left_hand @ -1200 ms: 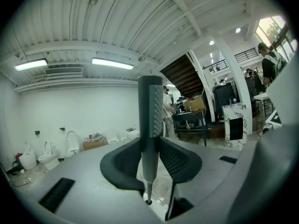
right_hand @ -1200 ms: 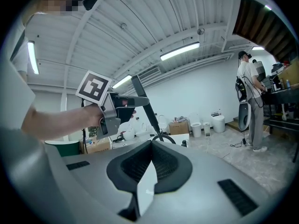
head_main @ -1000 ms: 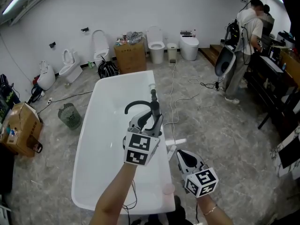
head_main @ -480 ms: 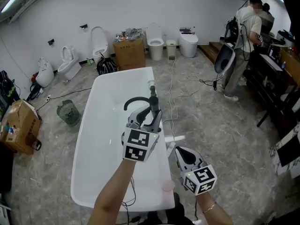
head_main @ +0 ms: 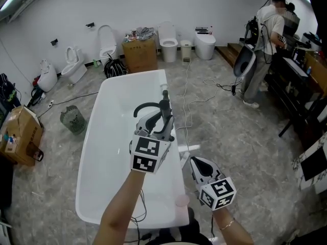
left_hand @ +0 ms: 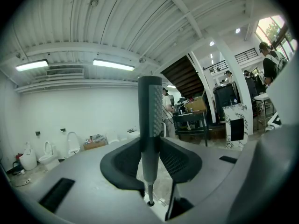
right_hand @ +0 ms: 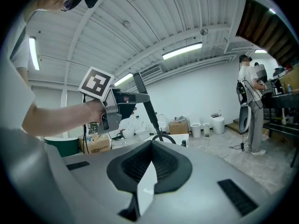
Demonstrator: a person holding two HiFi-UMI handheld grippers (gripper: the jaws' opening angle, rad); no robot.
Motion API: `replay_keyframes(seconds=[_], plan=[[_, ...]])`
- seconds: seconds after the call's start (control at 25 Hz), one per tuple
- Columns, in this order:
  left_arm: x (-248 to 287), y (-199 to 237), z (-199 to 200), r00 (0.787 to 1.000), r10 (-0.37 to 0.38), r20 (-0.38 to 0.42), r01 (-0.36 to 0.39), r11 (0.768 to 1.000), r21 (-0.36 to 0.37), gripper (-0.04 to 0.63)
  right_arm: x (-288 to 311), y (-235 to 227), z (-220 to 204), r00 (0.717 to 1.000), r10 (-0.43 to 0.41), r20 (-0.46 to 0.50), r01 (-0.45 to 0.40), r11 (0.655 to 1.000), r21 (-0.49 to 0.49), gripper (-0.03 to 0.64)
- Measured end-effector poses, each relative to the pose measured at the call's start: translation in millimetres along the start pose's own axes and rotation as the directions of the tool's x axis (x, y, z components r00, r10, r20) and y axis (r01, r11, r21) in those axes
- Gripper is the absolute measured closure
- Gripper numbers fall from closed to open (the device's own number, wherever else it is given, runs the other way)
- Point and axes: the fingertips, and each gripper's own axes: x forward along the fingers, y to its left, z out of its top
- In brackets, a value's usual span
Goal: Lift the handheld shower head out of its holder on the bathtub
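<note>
The shower head (left_hand: 150,120) stands straight up between the two pads of the left gripper (head_main: 161,125), and the pads squeeze it on both sides. It is held up over the right edge of the tub (head_main: 110,152), about halfway along that edge. A dark hose (head_main: 144,107) bends in a loop from its bottom end, over the inside of the tub. I cannot tell where its holder is. The right gripper (head_main: 195,162) is just past the right edge of the tub, near the corner closest to the person holding it. Its jaws are together with nothing in them. Toilets (head_main: 168,45) and a box (head_main: 139,55) stand by the far wall.
</note>
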Motion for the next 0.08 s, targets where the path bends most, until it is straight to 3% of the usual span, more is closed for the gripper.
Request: replay_keyframes(seconds=[0.08], plan=[[1.8, 2.5, 0.8, 1.000, 0.003, 0.003, -0.003, 1.000, 0.000, 0.459, 2.1, -1.5, 0.7, 1.000, 0.000, -0.001, 0.000, 1.000, -0.002, 0.612]])
